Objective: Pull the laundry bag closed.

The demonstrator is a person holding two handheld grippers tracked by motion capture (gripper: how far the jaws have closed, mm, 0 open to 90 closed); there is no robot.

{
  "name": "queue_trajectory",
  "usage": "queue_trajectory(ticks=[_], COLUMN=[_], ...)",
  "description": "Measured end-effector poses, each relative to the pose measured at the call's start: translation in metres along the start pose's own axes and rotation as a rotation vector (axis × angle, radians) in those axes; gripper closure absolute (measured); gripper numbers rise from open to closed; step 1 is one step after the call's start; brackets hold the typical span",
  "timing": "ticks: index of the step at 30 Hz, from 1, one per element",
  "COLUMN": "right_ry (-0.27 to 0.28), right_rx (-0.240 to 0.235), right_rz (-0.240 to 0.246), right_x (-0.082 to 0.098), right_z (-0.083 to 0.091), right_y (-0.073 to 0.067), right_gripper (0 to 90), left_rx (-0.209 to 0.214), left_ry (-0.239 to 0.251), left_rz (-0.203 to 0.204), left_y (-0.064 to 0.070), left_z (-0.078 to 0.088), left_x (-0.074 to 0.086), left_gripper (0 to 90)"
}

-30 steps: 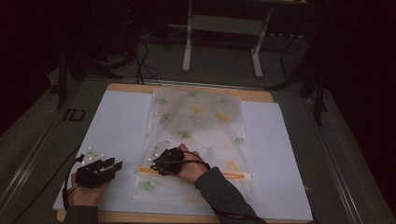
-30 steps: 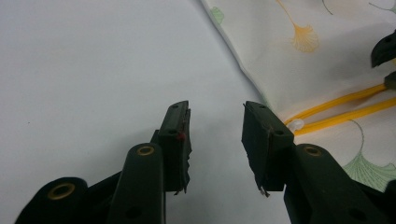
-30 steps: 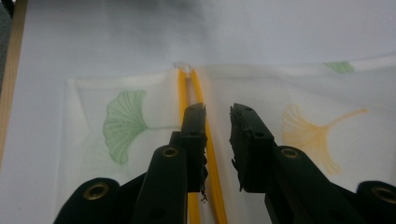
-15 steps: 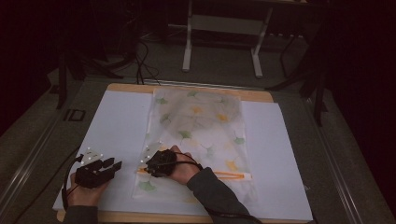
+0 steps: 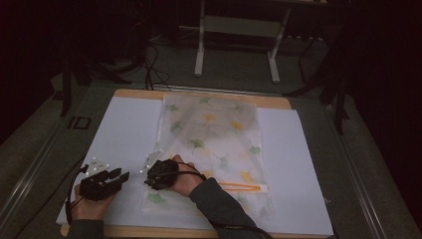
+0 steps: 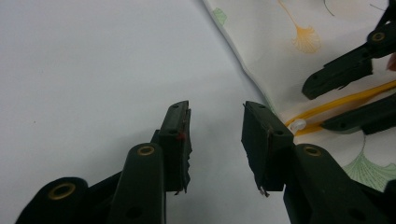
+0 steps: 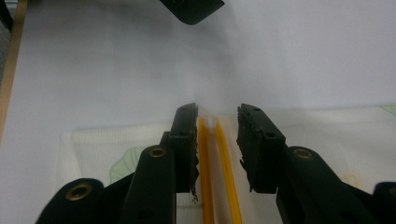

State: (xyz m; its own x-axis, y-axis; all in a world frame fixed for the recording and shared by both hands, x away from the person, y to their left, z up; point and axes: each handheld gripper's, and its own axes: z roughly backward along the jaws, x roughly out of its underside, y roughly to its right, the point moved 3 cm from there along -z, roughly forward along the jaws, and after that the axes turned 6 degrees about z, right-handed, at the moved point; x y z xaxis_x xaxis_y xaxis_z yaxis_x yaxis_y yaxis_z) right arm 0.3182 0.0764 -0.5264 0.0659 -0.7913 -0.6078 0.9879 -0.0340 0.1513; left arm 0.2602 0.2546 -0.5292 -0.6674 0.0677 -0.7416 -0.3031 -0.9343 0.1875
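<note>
Right gripper view: one yellow zip strip (image 7: 219,154) between right gripper's (image 7: 217,122) just-opening jaws; left gripper (image 6: 215,123) gapes empty

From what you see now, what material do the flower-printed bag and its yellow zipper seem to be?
The printed bag looks like thin, matte, semi-translucent plastic film or fabric: in the right gripper view it shows a fine woven-like texture. The yellow zipper looks like smooth, glossy plastic, with a whitish slider.

Between your right gripper's matt black plastic jaws (image 7: 215,116) lies a glossy yellow plastic zip strip (image 7: 211,154) on a translucent, leaf-printed bag (image 5: 214,144), likely soft plastic film, though dim light blurs it. Under your left gripper's rough-edged black pads (image 6: 212,121) spreads smooth matt white paper sheet (image 6: 93,70), edged by pale wooden board (image 5: 278,102).
</note>
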Motion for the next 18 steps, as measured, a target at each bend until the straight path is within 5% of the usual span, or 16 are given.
queue_trajectory(ticks=[18], right_ry=[-0.030], right_rx=[-0.020], right_rz=[-0.020], right_x=[-0.012], right_z=[-0.021], right_y=[-0.001], right_gripper=[70.0], left_rx=[-0.004], left_ry=[0.004], left_rz=[0.000], left_y=[-0.002], left_z=[0.001], left_x=[0.001], left_gripper=[62.1])
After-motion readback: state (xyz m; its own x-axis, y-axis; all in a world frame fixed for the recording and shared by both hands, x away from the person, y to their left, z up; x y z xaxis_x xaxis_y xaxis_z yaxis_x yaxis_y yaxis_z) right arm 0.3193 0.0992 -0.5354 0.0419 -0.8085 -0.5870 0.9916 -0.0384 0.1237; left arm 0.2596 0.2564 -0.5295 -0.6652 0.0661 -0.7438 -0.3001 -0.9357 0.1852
